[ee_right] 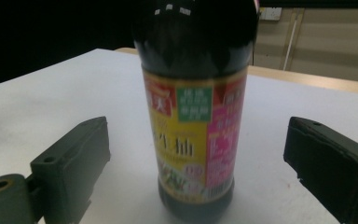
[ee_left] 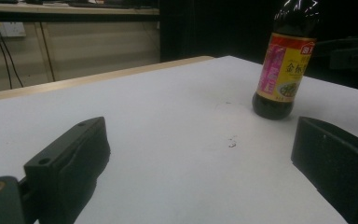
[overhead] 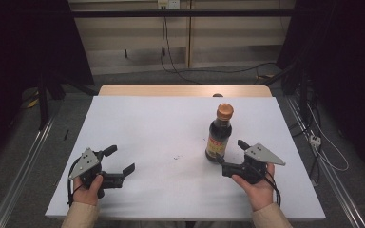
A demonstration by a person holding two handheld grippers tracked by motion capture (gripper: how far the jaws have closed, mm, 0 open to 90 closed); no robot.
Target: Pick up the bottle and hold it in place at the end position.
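High view: dark sauce bottle (overhead: 219, 133) is standing upright on white table (overhead: 142, 128), right of centre. Right gripper (overhead: 229, 154) is being lined up at its 5 o'clock, jaws wide, bottle between them untouched. Left gripper (overhead: 121, 159) is being held open, empty, well apart. Grasp and lift are still pending.
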